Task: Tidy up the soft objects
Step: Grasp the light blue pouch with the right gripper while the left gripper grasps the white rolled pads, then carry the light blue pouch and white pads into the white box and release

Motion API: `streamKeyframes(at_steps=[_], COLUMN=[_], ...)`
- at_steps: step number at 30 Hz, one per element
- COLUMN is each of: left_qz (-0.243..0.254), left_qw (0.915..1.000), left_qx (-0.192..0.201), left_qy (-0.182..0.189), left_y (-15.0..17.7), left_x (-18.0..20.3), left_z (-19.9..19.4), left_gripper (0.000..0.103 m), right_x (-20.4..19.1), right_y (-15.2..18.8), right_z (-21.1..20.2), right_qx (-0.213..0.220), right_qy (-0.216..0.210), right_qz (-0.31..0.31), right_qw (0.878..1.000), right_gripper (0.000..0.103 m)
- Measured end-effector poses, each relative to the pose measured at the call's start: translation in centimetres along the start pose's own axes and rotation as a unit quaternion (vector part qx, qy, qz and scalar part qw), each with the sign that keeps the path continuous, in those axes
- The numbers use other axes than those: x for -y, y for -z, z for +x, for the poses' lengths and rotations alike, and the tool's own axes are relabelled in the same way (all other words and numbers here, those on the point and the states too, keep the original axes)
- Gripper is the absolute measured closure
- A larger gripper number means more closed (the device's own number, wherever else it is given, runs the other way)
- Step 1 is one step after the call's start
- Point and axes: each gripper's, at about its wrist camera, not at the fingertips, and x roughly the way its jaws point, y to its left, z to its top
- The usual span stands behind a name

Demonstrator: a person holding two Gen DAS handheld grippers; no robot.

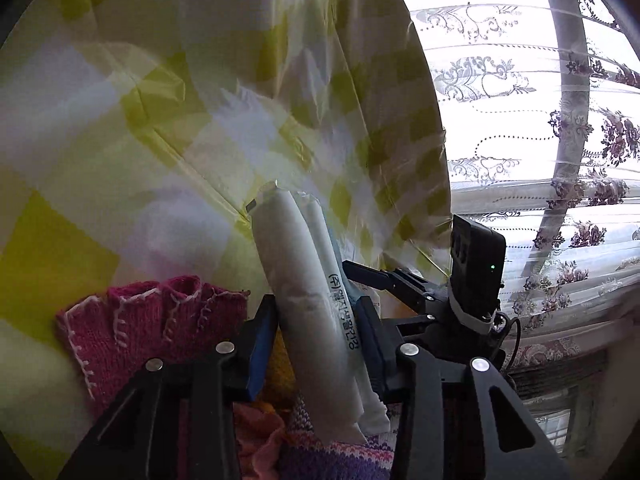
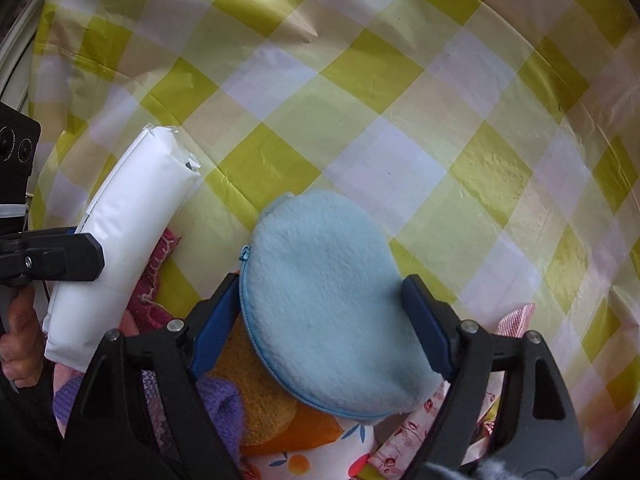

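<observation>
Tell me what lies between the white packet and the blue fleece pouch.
In the right wrist view, a magenta knitted glove and a strip of checked cloth lie between the white packet and the blue fleece pouch.

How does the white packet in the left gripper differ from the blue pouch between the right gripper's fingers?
The white packet is long, smooth and glossy, with printed text along one edge; the blue pouch is rounded, fuzzy and unprinted. The packet is sealed at its crimped end, while the pouch has a blue zip around its rim. The packet stands steeply, clamped in the left gripper; the pouch lies flatter within the right gripper. Both are pale, soft and over the checked cloth.
</observation>
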Motion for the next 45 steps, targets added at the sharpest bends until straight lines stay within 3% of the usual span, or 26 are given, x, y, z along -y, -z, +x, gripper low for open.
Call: streamKeyframes(at_steps=[2, 5, 14, 21, 30, 34, 38, 45], left_qz=[0.0, 0.005, 0.051, 0.099, 0.148, 0.18, 0.228, 0.279], left_qw=[1.0, 1.0, 0.9973, 0.9912, 0.9835, 0.9763, 0.9601, 0.9414], left_qx=[0.003, 0.008, 0.052, 0.088, 0.103, 0.114, 0.134, 0.133], left_qy=[0.001, 0.002, -0.011, -0.007, -0.015, -0.039, -0.092, -0.134], left_y=[0.0, 0.2, 1.3, 3.1, 6.4, 8.4, 10.9, 14.8], left_x=[0.0, 0.2, 3.0, 6.1, 9.9, 11.7, 13.9, 16.4], left_z=[-0.1, -0.5, -2.9, -4.9, -6.1, -6.2, -6.1, -4.9], left_gripper=[0.062, 0.062, 0.062, 0.062, 0.062, 0.062, 0.062, 0.062], right_x=[0.5, 1.0, 1.2, -0.3, -2.9, -3.6, -4.0, -4.1], right_y=[0.3, 0.9, 3.5, 5.9, 12.3, 15.7, 19.3, 25.9], right_z=[-0.4, -1.2, -6.8, -12.7, -18.8, -19.9, -20.6, -20.9], right_qx=[0.008, 0.027, 0.123, 0.212, 0.287, 0.301, 0.313, 0.318], right_qy=[0.004, 0.007, 0.067, 0.105, 0.135, 0.142, 0.151, 0.155], right_qz=[0.009, 0.019, 0.05, 0.083, 0.109, 0.133, 0.16, 0.204], right_qw=[1.0, 0.999, 0.989, 0.968, 0.942, 0.933, 0.924, 0.913], right_gripper=[0.049, 0.055, 0.057, 0.057, 0.057, 0.057, 0.057, 0.057])
